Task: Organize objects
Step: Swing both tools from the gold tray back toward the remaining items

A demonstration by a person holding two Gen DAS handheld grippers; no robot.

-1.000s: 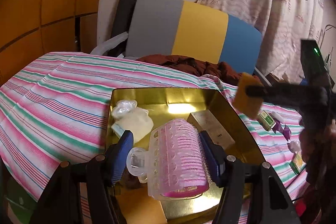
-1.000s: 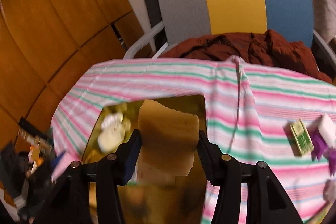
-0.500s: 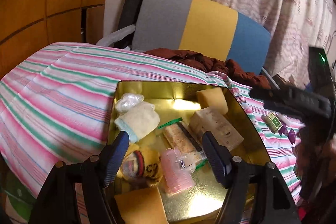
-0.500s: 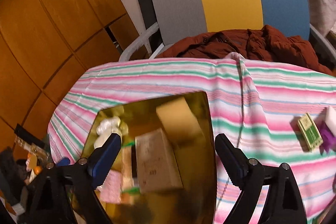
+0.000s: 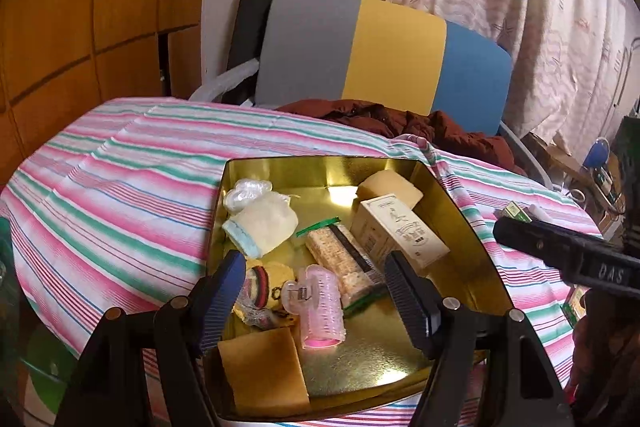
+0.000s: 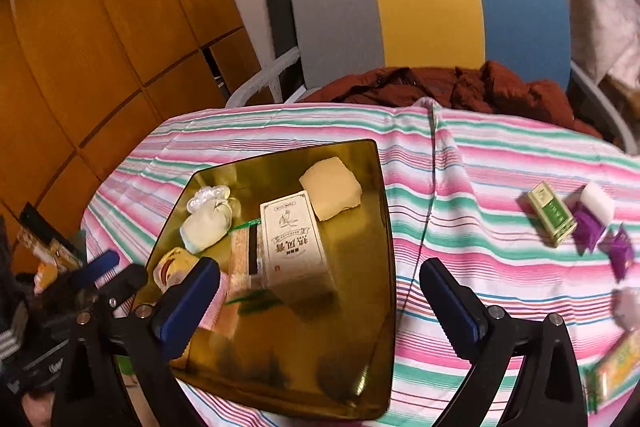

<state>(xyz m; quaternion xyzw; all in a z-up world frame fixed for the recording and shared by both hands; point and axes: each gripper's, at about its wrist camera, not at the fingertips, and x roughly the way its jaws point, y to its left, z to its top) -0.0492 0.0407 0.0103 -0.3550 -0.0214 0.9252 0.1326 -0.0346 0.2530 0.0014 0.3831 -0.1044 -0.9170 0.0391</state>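
A gold tin tray (image 5: pixel 472 235) (image 6: pixel 376 227) lies on the striped tablecloth. In it are a pink hair roller (image 5: pixel 320 311), a yellow sponge (image 5: pixel 390 189) (image 6: pixel 330 193), a cream printed box (image 5: pixel 400 233) (image 6: pixel 292 243), a cracker pack (image 5: pixel 340 259), a cream pouch (image 5: pixel 262 223) (image 6: pixel 204 227), a knitted yellow piece (image 5: pixel 260 287) and a tan sponge (image 5: pixel 264 371). My left gripper (image 5: pixel 316 301) hangs open above the roller, holding nothing. Also open and holding nothing, my right gripper (image 6: pixel 320 303) stands over the tray's near right part.
On the cloth right of the tray lie a green box (image 6: pixel 552 213), a white block (image 6: pixel 596 205), purple wrappers (image 6: pixel 600 239) and a green-yellow packet (image 6: pixel 612 367). A chair (image 5: pixel 380 55) with a brown jacket (image 6: pixel 460 87) stands behind the table; wooden panels lie left.
My left gripper opened and let the pink roller drop into the tray. My right gripper opened and left the yellow sponge at the tray's far end, then drew back.
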